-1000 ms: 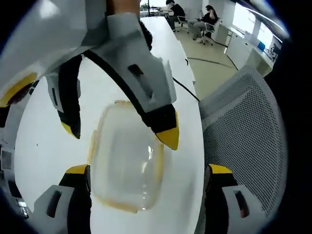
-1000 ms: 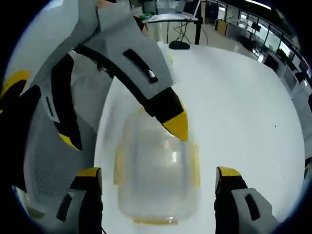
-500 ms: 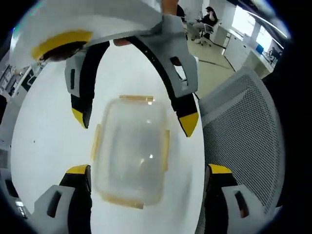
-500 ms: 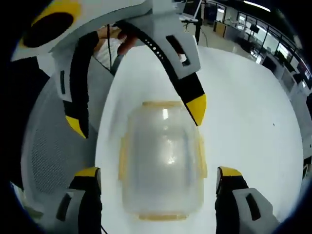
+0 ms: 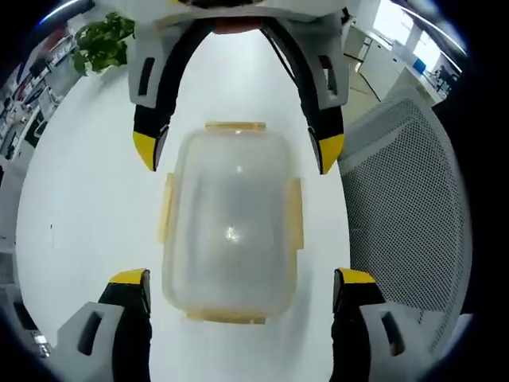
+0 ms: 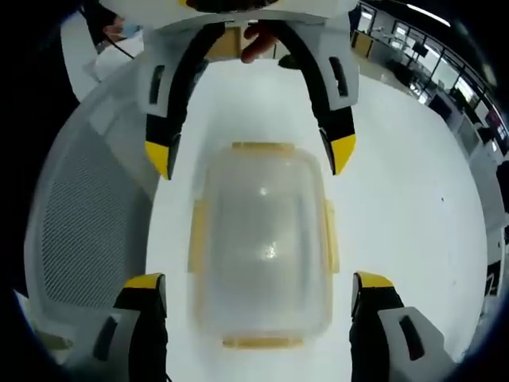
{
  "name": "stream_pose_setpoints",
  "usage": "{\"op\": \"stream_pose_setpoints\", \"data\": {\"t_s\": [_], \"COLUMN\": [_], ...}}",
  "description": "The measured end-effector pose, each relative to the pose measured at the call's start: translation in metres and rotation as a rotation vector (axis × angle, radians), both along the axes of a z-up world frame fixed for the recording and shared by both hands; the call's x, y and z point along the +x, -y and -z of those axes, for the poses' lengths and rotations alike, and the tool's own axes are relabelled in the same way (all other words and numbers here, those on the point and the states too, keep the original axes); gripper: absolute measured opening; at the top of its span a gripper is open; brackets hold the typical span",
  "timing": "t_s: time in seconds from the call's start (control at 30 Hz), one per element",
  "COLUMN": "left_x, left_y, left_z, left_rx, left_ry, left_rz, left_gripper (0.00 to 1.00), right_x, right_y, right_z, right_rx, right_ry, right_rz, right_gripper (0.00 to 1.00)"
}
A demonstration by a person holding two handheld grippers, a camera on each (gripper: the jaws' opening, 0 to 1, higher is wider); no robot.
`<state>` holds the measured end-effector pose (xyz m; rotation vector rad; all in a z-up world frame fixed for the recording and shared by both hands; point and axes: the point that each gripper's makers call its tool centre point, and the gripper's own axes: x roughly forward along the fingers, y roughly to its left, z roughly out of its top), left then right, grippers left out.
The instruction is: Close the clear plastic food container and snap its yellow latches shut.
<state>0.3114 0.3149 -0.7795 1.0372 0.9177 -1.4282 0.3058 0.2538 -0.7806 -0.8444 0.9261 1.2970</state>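
Note:
The clear plastic container (image 5: pixel 231 231) lies on the white table (image 5: pixel 79 207) with its lid on top and yellow latches (image 5: pixel 169 207) along its sides and ends. My left gripper (image 5: pixel 241 278) is open, one jaw on either side of the container's near end. My right gripper (image 5: pixel 238 151) faces it from the far end, also open, its yellow tips flanking the container's corners. From the right gripper view the same container (image 6: pixel 262 247) sits between my right gripper (image 6: pixel 256 281) and the left gripper (image 6: pixel 250 157). Neither gripper touches it. Whether the latches are snapped down I cannot tell.
A grey mesh chair (image 5: pixel 398 199) stands close against the table edge beside the container, and appears again as the chair (image 6: pixel 87 223). A potted plant (image 5: pixel 103 44) is at the table's far end. A hand (image 6: pixel 258 32) holds the left gripper. Office desks lie beyond.
Both grippers have swung from a slanted stance to face each other squarely across the container's two ends. The container has not moved, and both stay open.

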Motion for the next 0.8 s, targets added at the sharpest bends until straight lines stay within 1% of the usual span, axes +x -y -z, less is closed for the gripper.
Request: {"op": "stream_pose_setpoints", "data": {"t_s": [0.1, 0.3, 0.4, 0.5, 0.6, 0.8], "left_x": [0.003, 0.005, 0.005, 0.006, 0.006, 0.008], "left_y": [-0.001, 0.000, 0.000, -0.003, -0.003, -0.005], "left_z": [0.003, 0.008, 0.014, 0.021, 0.023, 0.030], "left_rx": [0.015, 0.024, 0.032, 0.058, 0.057, 0.073], "left_ry": [0.023, 0.030, 0.032, 0.041, 0.043, 0.059], "left_rz": [0.014, 0.022, 0.026, 0.038, 0.033, 0.042], "left_gripper": [0.94, 0.93, 0.91, 0.92, 0.91, 0.90], "right_x": [0.001, 0.003, 0.003, 0.000, 0.001, 0.004], "right_y": [0.001, 0.006, 0.009, 0.011, 0.014, 0.016], "right_z": [0.002, 0.011, 0.016, 0.020, 0.026, 0.027], "right_rx": [-0.003, -0.026, -0.043, -0.057, -0.077, -0.090], "right_ry": [-0.001, 0.002, -0.002, -0.004, -0.001, 0.010], "right_rz": [0.005, 0.012, 0.013, 0.006, 0.001, -0.002], "right_gripper": [0.97, 0.95, 0.94, 0.92, 0.91, 0.86]}}
